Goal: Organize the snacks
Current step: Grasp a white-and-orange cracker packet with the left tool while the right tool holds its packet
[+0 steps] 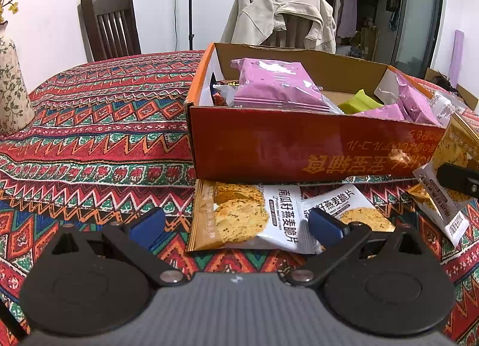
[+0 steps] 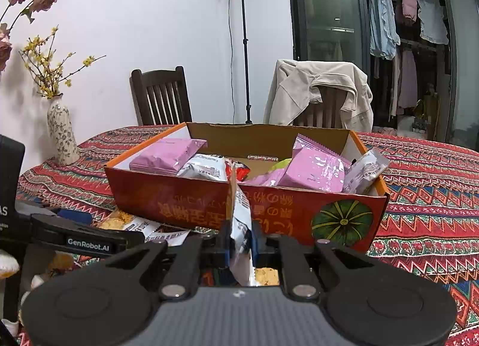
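An open red cardboard box (image 1: 299, 148) sits on the patterned tablecloth and holds pink (image 1: 275, 85), green (image 1: 360, 102) and silver snack packs. Two oat-crisp packets (image 1: 248, 217) lie flat on the cloth just in front of it. My left gripper (image 1: 236, 224) is open, its blue pads either side of the nearer packet. My right gripper (image 2: 241, 241) is shut on another oat-crisp packet (image 2: 241, 211), held upright in front of the box (image 2: 269, 205). That held packet (image 1: 446, 193) and a right fingertip (image 1: 458, 179) show at the left view's right edge.
A floral vase (image 2: 61, 133) with yellow blossoms stands at the table's far left. A dark wooden chair (image 2: 161, 97) and a chair draped with a beige jacket (image 2: 320, 91) stand behind the table. A light stand (image 2: 244, 46) is against the wall.
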`<act>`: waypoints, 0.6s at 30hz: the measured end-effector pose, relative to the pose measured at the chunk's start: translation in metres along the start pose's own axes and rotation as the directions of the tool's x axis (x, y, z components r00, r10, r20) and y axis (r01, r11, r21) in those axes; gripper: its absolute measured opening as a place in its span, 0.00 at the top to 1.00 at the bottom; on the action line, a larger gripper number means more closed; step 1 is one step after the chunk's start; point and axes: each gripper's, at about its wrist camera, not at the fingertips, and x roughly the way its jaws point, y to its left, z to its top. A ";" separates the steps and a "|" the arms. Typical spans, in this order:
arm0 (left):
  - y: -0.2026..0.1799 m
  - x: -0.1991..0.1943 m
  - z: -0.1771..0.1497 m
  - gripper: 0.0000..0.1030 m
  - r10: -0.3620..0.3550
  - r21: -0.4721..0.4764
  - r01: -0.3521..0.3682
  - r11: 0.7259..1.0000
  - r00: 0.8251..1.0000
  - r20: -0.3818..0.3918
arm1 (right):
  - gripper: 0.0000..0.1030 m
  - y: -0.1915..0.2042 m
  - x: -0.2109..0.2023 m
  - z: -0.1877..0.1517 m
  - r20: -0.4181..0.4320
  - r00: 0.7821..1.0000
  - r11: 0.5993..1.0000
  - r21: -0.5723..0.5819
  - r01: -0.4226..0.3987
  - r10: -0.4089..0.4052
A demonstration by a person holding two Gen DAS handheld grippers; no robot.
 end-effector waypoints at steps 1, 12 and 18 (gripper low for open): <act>0.000 0.000 0.000 0.00 0.003 0.003 -0.003 1.000 1.000 -0.002 | 0.88 0.000 0.000 0.000 -0.001 1.000 1.000 0.000 0.000 0.000; -0.005 -0.011 -0.005 0.29 0.018 0.035 -0.019 0.999 0.999 0.030 | 0.88 0.001 0.001 -0.002 -0.002 1.000 1.000 -0.001 -0.001 0.001; -0.003 -0.015 -0.005 0.35 0.014 0.028 -0.015 1.000 0.999 0.040 | 0.88 0.001 0.001 -0.002 0.000 1.000 1.000 -0.002 -0.002 0.002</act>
